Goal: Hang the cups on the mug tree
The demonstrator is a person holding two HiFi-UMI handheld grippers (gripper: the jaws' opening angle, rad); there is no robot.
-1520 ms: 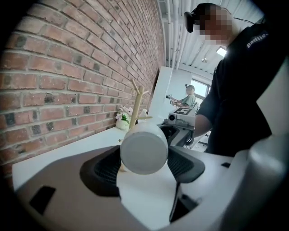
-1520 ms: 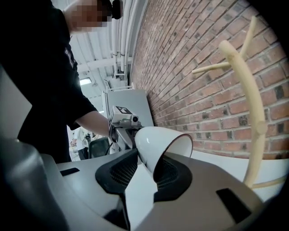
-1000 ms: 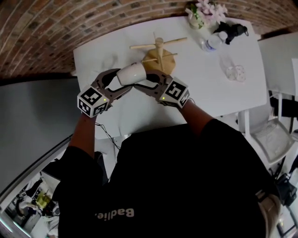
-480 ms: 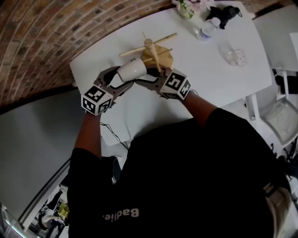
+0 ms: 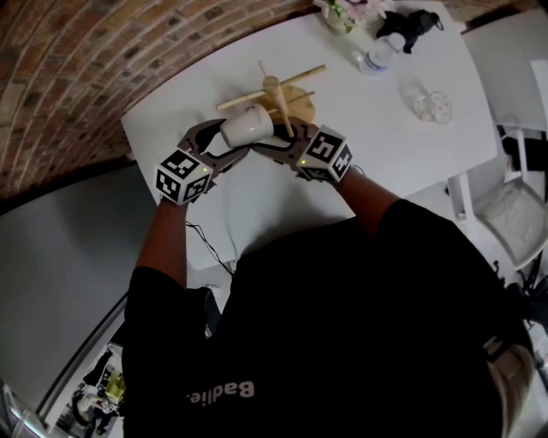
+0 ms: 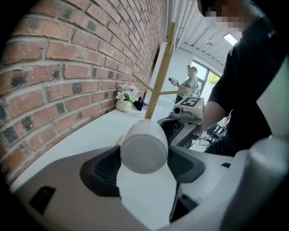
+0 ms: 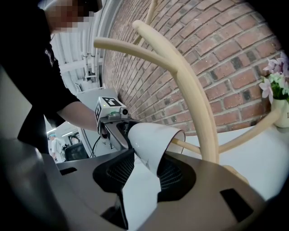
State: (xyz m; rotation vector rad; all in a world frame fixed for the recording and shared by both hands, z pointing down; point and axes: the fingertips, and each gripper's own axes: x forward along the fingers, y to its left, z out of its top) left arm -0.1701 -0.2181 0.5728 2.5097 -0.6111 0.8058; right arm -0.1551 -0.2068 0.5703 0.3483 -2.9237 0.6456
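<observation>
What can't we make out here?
- White cup handle: in no view; the cup's body may hide it.
- Peg tip: right gripper view, cup rim covers it; inside the cup or behind, unclear.
- Mug tree base: head view, partly covered by cup.
- Clear item on table: head view, too small to identify.

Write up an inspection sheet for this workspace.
Surface: white table, no spills seen.
Job's things: white ceramic cup held sideways by wooden mug tree; no cup hung.
Clutter: potted pink flowers, clear plastic bottle, black object at far edge.
Grippers: left hand-held gripper shut on cup; right hand-held gripper's jaws have just been opening, cup between them, contact unclear.
Cables: black cable below table's near edge.
Surroundings: red brick wall, grey floor.
</observation>
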